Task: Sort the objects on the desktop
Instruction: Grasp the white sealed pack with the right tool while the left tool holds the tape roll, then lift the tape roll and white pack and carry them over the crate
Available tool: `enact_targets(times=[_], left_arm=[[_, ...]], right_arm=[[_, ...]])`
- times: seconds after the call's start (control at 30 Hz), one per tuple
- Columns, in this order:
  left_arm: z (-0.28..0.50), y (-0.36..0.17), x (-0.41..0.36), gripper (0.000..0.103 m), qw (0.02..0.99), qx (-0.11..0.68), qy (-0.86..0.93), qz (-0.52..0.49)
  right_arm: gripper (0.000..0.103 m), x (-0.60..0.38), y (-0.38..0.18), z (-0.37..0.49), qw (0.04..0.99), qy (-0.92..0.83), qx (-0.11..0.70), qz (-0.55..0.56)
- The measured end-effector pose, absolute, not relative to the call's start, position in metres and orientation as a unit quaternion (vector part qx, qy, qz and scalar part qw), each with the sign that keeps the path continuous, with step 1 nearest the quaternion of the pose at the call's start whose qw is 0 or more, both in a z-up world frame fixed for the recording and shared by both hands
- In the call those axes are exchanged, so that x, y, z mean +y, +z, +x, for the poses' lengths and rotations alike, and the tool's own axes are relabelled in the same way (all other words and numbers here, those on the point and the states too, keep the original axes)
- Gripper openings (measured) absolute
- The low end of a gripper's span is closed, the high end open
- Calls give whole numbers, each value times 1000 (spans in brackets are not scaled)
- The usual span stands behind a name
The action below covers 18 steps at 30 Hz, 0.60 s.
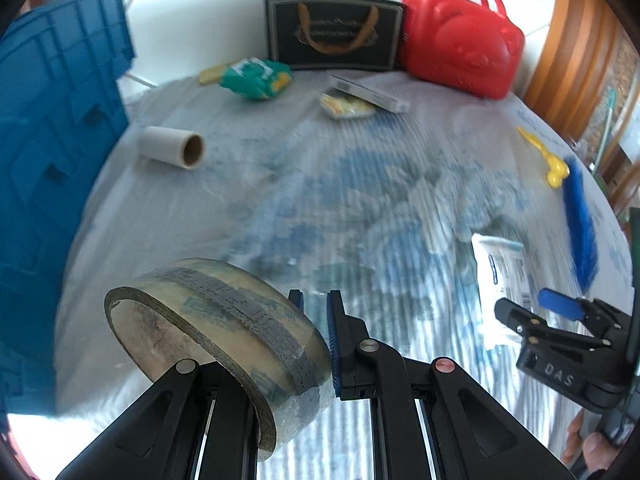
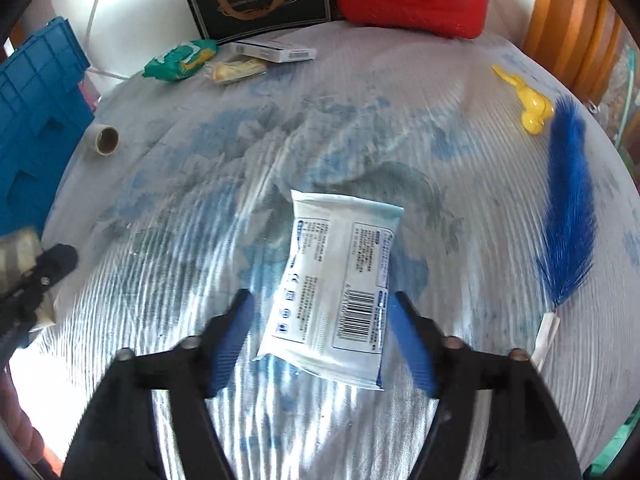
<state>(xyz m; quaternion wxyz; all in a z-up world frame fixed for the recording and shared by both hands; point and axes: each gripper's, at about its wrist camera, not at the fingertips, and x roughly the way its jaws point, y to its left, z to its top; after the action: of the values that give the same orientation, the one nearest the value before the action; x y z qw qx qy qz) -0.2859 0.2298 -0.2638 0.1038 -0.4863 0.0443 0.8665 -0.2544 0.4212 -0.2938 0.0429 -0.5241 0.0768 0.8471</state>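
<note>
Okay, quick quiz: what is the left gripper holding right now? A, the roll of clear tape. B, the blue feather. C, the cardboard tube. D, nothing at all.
A: in the left wrist view the left gripper is clamped on the wall of the roll of clear tape, while the cardboard tube and blue feather lie on the cloth.
</note>
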Motion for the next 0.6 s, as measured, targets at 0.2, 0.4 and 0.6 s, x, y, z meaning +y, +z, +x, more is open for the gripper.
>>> enact_targets(times=[0.2,0.4,0.6], left_arm=[[-298,-293,264,12,143,67,853,-498],[-305,-314,277,12,161,84,842,-509],[-302,-316,275,12,167,85,840,-509]], right_arm=[[70,432,-305,-256,61,845,90,-524],[72,421,-317,-266,66,849,75,-519],[52,412,-315,-268,66,850,42,-522]])
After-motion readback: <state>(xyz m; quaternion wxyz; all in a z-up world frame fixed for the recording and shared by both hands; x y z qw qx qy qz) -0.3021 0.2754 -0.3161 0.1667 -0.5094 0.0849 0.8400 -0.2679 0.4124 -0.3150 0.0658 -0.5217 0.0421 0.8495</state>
